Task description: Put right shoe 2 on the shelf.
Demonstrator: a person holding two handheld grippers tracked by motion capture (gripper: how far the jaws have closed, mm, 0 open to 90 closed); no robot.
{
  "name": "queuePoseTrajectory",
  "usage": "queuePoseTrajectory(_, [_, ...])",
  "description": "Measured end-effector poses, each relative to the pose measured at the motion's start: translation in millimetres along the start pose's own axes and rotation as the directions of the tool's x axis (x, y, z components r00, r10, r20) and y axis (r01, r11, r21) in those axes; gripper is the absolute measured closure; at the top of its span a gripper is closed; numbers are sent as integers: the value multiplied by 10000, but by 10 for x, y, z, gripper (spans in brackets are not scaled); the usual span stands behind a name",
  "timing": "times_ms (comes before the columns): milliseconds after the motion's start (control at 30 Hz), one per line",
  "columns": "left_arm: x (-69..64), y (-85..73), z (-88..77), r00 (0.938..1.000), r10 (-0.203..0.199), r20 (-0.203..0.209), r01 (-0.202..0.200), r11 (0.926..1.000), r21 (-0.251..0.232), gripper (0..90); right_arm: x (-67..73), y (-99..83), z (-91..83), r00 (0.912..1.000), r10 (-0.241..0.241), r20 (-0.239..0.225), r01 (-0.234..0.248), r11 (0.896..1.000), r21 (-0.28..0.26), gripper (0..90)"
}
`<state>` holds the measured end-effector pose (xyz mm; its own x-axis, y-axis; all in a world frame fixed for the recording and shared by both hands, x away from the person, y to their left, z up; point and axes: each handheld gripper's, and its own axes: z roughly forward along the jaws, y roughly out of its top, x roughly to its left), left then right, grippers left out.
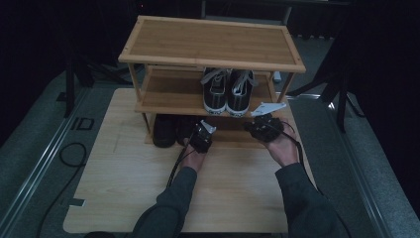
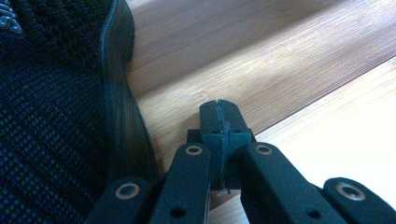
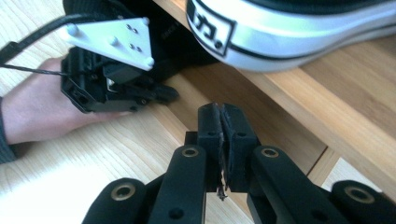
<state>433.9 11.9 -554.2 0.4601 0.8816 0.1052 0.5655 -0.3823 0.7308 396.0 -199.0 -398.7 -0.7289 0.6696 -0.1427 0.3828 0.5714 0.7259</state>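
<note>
High view: a three-tier bamboo shoe rack stands on a pale wooden table, its shadowed bottom shelf half hiding a black knit shoe. Black-and-white sneakers sit above. The left gripper, clenched empty, hovers just beside the black shoe; the right gripper, also clenched empty, lies farther off.

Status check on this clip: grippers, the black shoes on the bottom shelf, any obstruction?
Left gripper shut, empty, beside a black shoe. Right gripper shut, empty, at the bottom shelf. Sneakers sit on the shelf above.
</note>
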Motion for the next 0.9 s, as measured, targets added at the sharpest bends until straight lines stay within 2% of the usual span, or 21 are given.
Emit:
queuePoseTrajectory(333, [1, -4, 1, 10000, -5, -3, 5, 10000, -37, 900, -43, -177, 99, 9997, 245, 11, -246, 9990, 371, 849])
queuePoseTrajectory(533, [1, -3, -1, 10000, -2, 11, 2, 10000, -14, 900, -43, -295, 159, 9992, 365, 138, -374, 9968, 709, 845])
queuePoseTrajectory(900, [-1, -7, 0, 10000, 3, 2, -3, 10000, -45, 900, -19, -460, 264, 9986, 521, 45, -522, 9924, 1110, 841])
